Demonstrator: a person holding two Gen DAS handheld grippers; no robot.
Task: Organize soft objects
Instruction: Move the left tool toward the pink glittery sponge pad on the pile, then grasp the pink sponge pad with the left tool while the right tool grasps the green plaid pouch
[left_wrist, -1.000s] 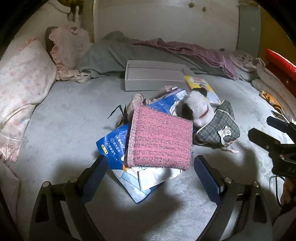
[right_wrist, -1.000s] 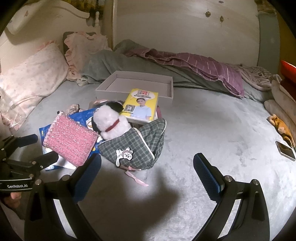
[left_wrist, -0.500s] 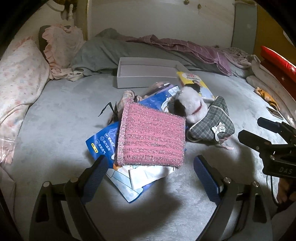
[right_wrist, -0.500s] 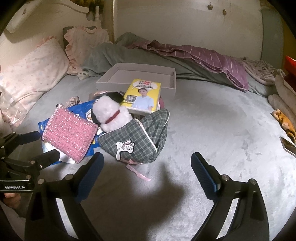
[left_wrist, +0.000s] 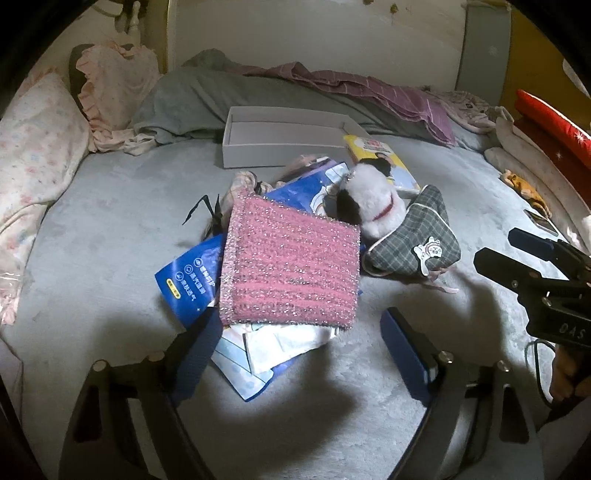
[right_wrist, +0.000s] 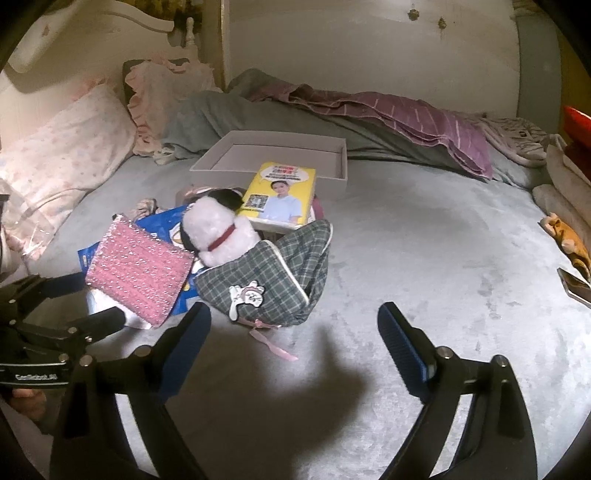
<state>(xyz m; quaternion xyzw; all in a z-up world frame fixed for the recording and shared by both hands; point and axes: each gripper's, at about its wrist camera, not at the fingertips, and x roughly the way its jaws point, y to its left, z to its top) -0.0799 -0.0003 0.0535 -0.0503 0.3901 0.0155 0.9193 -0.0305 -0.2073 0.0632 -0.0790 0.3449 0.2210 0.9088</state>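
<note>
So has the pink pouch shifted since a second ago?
No. The pink pouch still overlaps the blue packet, same gap to the white box.

Ahead of the left gripper (left_wrist: 301, 338) the knitted pouch (left_wrist: 291, 267) lies on packets (left_wrist: 192, 273), plush toy (left_wrist: 371, 205) and checked bag (left_wrist: 413, 240) to its right, box (left_wrist: 284, 138) beyond.

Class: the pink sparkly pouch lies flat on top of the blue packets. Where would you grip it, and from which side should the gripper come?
Grip the pink pouch at its near edge, coming from the front with the left gripper, whose open jaws have just been closing with nothing gripped. That edge overhangs the white paper, so one finger could probably slip beneath.
</note>
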